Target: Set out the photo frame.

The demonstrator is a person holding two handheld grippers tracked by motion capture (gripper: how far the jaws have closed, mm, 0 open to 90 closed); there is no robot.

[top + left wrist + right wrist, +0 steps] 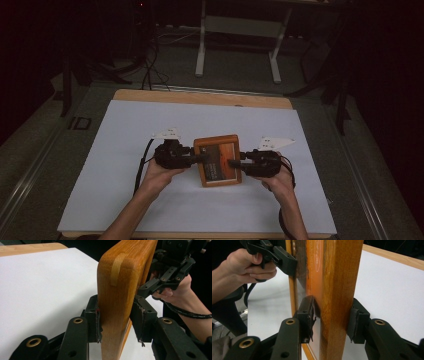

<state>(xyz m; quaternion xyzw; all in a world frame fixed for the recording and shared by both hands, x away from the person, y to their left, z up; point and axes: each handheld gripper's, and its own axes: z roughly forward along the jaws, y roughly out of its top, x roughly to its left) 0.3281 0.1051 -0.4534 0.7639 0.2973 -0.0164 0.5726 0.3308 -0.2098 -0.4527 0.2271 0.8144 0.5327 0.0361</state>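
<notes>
A shallow wooden tray (216,140) with an orange and dark card inside sits mid-table on the white sheet. My left gripper (200,158) comes in from its left side. In the left gripper view, the left gripper (116,315) has its pads (94,315) pressed on both faces of the tray's wooden wall (117,290). My right gripper (232,163) grips the opposite side. In the right gripper view, the right gripper (332,315) clamps the wall (339,285), one pad (308,315) inside against the orange card (314,265). I cannot tell if the tray touches the sheet.
The white sheet (150,130) covers most of a wooden table (200,96) whose bare edge shows at the far side. Beyond it stand a white-legged frame (201,55) and floor cables (150,70). A hand and forearm hold each gripper from the near edge.
</notes>
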